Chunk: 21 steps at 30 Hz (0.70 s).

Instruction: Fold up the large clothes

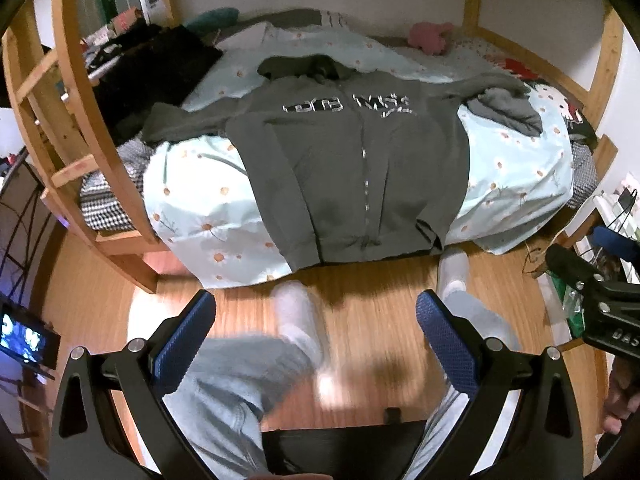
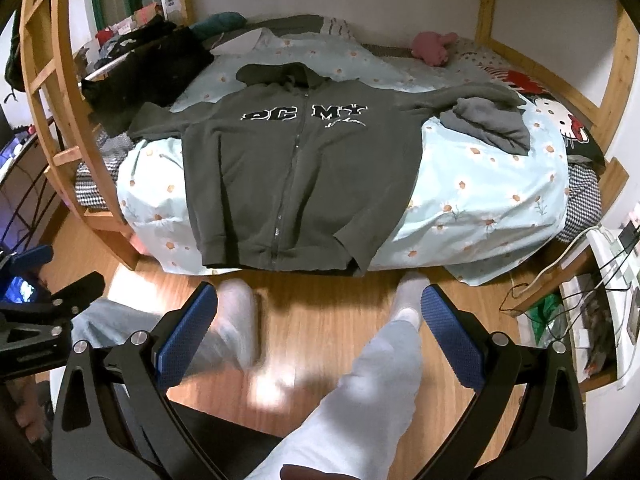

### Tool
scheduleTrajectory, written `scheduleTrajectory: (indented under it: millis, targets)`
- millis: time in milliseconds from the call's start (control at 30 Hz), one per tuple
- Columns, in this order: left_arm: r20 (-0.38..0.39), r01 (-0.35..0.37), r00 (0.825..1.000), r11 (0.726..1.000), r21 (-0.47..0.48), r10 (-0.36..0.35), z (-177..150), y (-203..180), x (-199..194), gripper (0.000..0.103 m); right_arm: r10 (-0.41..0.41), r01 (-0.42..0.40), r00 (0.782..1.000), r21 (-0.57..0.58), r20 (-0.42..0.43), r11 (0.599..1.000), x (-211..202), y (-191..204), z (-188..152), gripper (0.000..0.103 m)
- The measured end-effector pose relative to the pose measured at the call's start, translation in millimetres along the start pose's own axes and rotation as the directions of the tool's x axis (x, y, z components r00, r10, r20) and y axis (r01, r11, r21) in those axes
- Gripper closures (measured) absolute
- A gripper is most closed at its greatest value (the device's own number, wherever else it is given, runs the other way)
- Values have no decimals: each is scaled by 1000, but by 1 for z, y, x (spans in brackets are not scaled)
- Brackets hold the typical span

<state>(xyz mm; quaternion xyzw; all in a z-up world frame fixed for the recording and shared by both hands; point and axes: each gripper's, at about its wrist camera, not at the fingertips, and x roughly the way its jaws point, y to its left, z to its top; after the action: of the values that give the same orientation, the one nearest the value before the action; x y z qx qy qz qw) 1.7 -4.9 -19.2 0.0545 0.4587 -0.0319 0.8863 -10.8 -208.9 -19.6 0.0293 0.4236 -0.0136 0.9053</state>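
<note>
A dark grey zip-up hoodie [image 1: 348, 168] [image 2: 296, 176] with white lettering on the chest lies flat, front up, on the light blue flowered quilt [image 1: 200, 216] [image 2: 480, 200]. Its hem hangs at the bed's near edge, its hood points to the wall, and both sleeves spread out sideways, the right one bunched. My left gripper [image 1: 316, 340] is open above the wooden floor, short of the bed, with nothing between its blue pads. My right gripper [image 2: 320, 332] is likewise open and empty over the floor. The right gripper also shows at the right edge of the left wrist view [image 1: 592, 300].
A person's legs in light trousers and white socks [image 2: 408, 300] stand on the wooden floor [image 1: 360, 280] in front of the bed. A wooden bunk frame and ladder [image 1: 60, 120] flank the left. Black clothes [image 2: 152, 60] and a pink plush [image 2: 432, 46] lie on the bed. Cables and boxes [image 2: 600, 280] crowd the right.
</note>
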Motion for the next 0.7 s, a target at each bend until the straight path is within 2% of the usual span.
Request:
scheduleTrajectory:
  millis: [167, 300, 400, 533, 700]
  targets:
    - [-26, 36, 999, 999, 1, -36, 10, 7, 34, 4, -11, 11, 1000, 13, -10, 1000, 24, 0, 4, 2]
    - [-50, 43, 998, 999, -1, -43, 28, 15, 68, 4, -18, 17, 999, 22, 36, 1000, 44, -2, 20, 2]
    - [-58, 46, 997, 998, -48, -48, 47, 30, 96, 4, 2, -3, 999, 18, 48, 1000, 68, 3, 37, 2]
    - [-64, 51, 996, 990, -129, -60, 73, 62, 136, 4, 7, -7, 1000, -23, 13, 1000, 118, 23, 67, 2]
    - [-70, 20, 997, 982, -186, -34, 102, 97, 178, 4, 30, -31, 999, -86, -17, 996, 164, 56, 95, 2]
